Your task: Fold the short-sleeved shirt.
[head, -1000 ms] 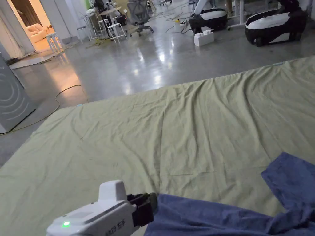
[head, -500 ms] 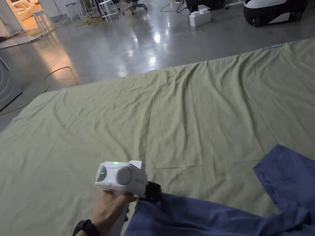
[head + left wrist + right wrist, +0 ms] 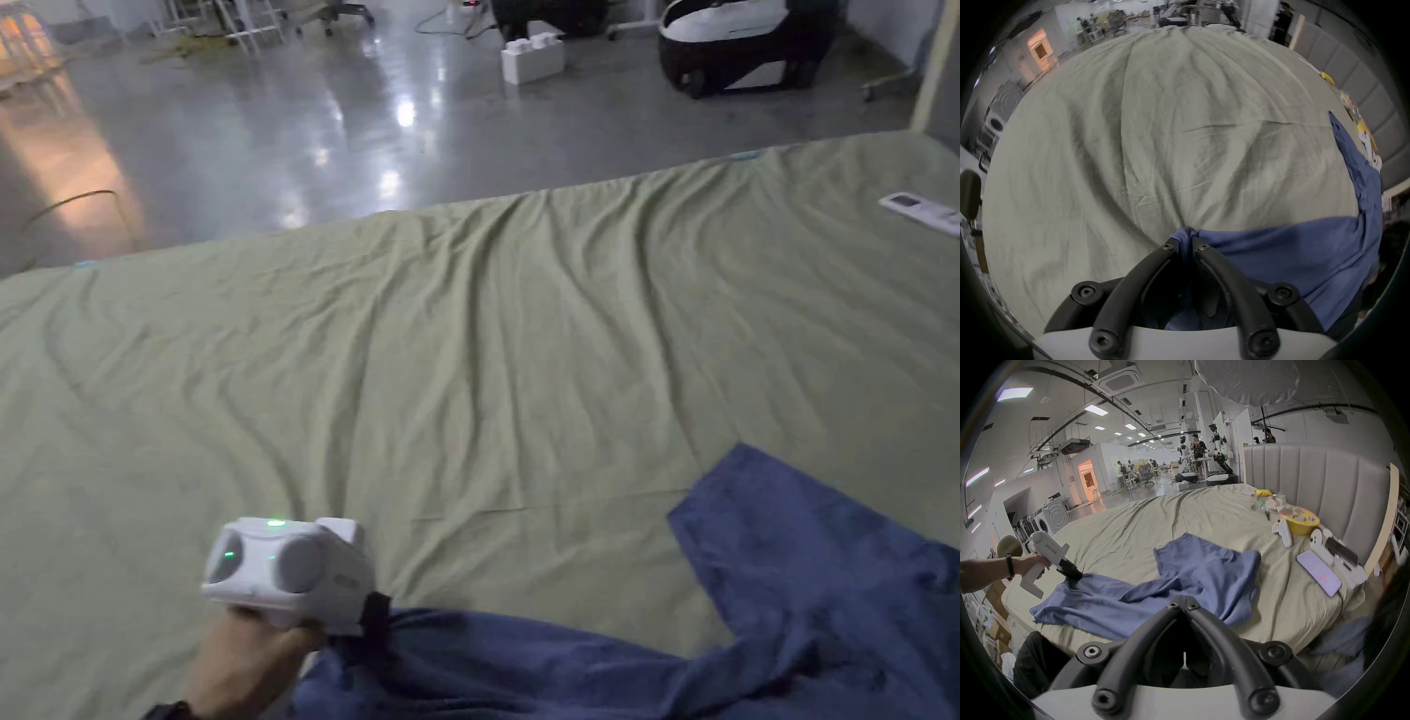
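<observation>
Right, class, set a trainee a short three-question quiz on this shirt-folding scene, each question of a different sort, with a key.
1. True or false: the left tongs are shut on a bunched edge of the blue shirt.
2. Pick one. The shirt lies on: A) a bare floor, B) a green sheet, C) a wooden table.
3. Fill the gap: the bowl near the padded headboard is ____ in colour.

Key: 1 true; 2 B; 3 yellow.
</observation>
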### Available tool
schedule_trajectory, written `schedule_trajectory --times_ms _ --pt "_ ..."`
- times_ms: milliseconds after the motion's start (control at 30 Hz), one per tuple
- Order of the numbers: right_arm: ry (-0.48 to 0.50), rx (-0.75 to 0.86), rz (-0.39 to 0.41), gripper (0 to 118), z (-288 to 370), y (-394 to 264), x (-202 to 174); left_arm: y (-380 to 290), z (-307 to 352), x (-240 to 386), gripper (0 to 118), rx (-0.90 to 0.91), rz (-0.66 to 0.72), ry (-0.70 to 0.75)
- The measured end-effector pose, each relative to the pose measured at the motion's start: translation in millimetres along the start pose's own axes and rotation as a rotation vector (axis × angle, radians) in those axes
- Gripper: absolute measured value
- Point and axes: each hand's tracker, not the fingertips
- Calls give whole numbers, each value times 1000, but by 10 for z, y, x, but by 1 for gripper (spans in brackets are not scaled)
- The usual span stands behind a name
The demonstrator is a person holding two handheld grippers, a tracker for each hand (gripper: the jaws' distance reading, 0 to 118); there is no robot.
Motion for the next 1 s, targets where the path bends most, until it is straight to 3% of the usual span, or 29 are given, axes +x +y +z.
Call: schedule_trajectory --times_ms 100,167,233,267,300,333,367,433,567,633,733,767,800,867,900,933,1000 --pt "-28 7 80 2 -307 383 238 12 -5 18 9 -6 -17 3" --pt "-26 -95 134 12 -689 711 467 30 -33 71 9 -25 -65 26" --pt "-15 -184 190 33 -1079 977 672 42 -1 152 9 -43 -80 37" --pt "-22 -236 216 50 -1303 1116 750 67 -3 163 9 -58 -71 35" --pt "-22 -269 231 76 -1540 1235 834 91 -7 160 9 -72 -63 35" --pt "-17 -317 240 88 -1750 1330 910 113 -2 159 9 -84 -57 31" --pt "-18 -332 234 91 -1939 1396 957 140 10 159 9 -96 -55 26" --pt "-7 -384 228 91 -2321 1511 1042 169 5 155 9 -116 -52 19" --pt "44 -581 129 91 -3054 1518 1154 211 -4 238 9 -142 -113 38" --pt "38 -640 149 86 -3309 1438 1131 252 -12 235 9 -157 -111 44" --pt "-2 -746 259 76 -3510 1195 989 249 -7 236 9 -161 -109 49" --pt "2 -777 310 56 -3524 1113 933 244 -8 233 9 -160 -107 50" --pt "-18 -707 381 51 -3455 1092 850 225 -3 246 9 -152 -109 55" --pt "0 -706 351 36 -3393 1131 802 205 2 261 9 -142 -116 63" --pt "12 -712 339 14 -3386 1142 803 209 -3 255 9 -139 -118 65" --pt "3 -711 342 2 -3375 1151 798 209 7 254 9 -125 -119 57" --pt "-7 -685 298 1 -3253 1225 787 93 88 255 8 -24 -149 63"
